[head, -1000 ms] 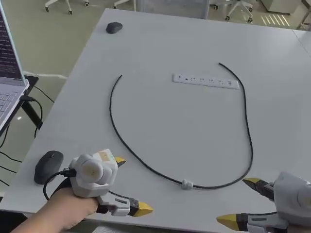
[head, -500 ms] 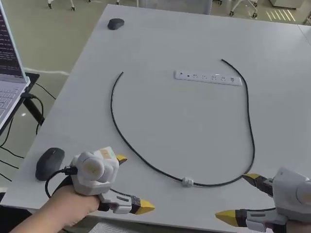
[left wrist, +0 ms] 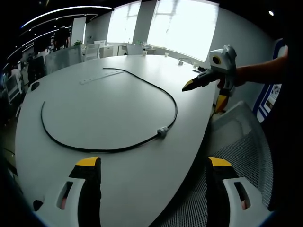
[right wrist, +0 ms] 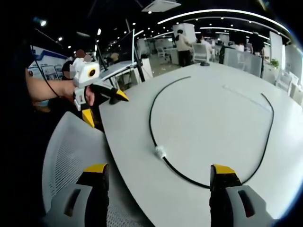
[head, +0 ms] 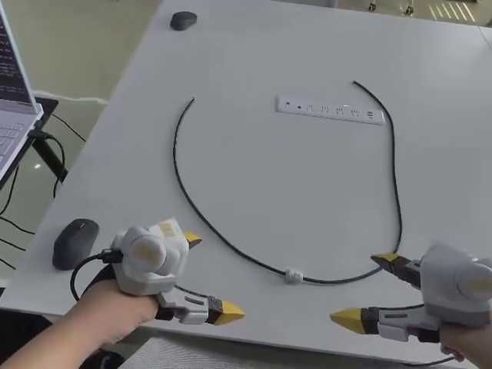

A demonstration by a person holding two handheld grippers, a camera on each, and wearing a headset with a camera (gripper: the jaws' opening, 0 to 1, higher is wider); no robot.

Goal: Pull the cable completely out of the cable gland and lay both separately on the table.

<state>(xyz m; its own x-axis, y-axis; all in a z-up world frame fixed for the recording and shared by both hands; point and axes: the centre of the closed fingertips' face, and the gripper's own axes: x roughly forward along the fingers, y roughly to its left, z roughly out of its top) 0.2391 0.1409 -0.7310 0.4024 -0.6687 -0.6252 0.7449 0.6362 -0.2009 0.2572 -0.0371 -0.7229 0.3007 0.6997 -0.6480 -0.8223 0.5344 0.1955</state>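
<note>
On the tabletop (head: 292, 192) the cable (head: 175, 160) lies in a wide loop with the gland (head: 292, 275) threaded on it near the front edge. By that, no part of the task looks done: gripping, pulling out and laying the two apart are all left. Left tongs (head: 213, 275) and right tongs (head: 360, 287) are spread and empty, flanking the gland. Head view gives the power strip (head: 330, 111) and a mouse (head: 74, 243); each gripper view shows the opposite tongs side-on and a mesh chair (right wrist: 71, 156) below the edge.
</note>
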